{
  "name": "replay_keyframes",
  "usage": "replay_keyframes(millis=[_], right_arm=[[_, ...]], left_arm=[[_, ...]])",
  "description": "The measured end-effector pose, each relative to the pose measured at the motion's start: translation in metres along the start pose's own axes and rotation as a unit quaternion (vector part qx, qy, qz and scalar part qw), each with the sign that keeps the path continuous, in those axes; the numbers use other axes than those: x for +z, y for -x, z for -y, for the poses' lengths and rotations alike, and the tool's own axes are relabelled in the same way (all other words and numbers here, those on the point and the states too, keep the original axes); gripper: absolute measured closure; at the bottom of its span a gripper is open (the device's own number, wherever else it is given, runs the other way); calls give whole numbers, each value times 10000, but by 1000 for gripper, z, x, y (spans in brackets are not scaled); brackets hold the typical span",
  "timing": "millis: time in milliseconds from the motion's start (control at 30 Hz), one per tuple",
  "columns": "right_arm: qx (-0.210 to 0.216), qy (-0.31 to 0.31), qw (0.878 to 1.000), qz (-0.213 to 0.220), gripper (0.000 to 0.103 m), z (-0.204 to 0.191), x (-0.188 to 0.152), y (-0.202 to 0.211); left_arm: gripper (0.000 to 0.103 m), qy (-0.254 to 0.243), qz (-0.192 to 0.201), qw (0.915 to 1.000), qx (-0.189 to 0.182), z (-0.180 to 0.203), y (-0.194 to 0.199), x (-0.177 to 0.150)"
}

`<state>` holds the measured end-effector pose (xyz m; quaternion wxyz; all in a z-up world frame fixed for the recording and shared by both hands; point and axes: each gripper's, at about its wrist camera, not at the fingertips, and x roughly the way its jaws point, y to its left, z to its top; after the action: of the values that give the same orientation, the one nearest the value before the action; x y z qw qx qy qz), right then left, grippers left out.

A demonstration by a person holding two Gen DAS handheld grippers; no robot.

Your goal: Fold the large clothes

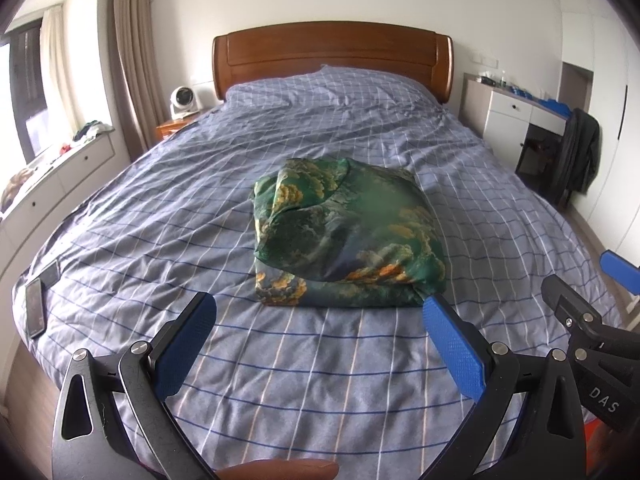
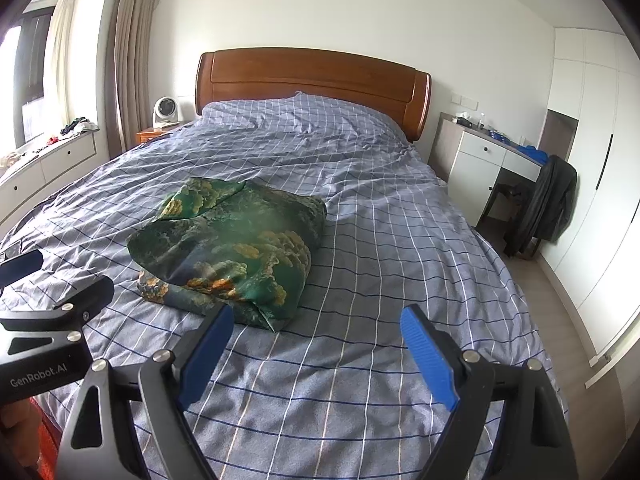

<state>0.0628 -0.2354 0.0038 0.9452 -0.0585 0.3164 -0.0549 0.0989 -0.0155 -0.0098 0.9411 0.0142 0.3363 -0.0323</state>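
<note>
Far left on the blue checked bed cover (image 1: 160, 200): dark flat phone (image 1: 35, 307) near the edge. At centre: folded green floral garment (image 1: 348, 236), a compact bundle. Near left: left claw (image 1: 320, 320), blue pads spread wide, released, gripping nothing; "GenRobot.AI" printed on its body. Near right: right claw (image 2: 318, 332), likewise released; "DAS" legible on its side.

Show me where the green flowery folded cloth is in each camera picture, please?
Left wrist view: the green and gold patterned folded cloth lies mid-picture on the blue checked bed cover, just beyond the open left hand-held gripper.
Right wrist view: it lies left of centre, ahead and left of the open right hand-held gripper.
Shared landmark: the brown wooden headboard.
</note>
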Motion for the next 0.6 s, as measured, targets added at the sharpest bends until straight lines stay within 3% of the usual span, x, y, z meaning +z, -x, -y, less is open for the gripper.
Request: replay_keyframes(millis=[600], right_arm=[[64, 40, 10000, -52, 15, -3, 0, -3]], left_arm=[[0, 41, 112, 9999, 114, -5, 5, 2]])
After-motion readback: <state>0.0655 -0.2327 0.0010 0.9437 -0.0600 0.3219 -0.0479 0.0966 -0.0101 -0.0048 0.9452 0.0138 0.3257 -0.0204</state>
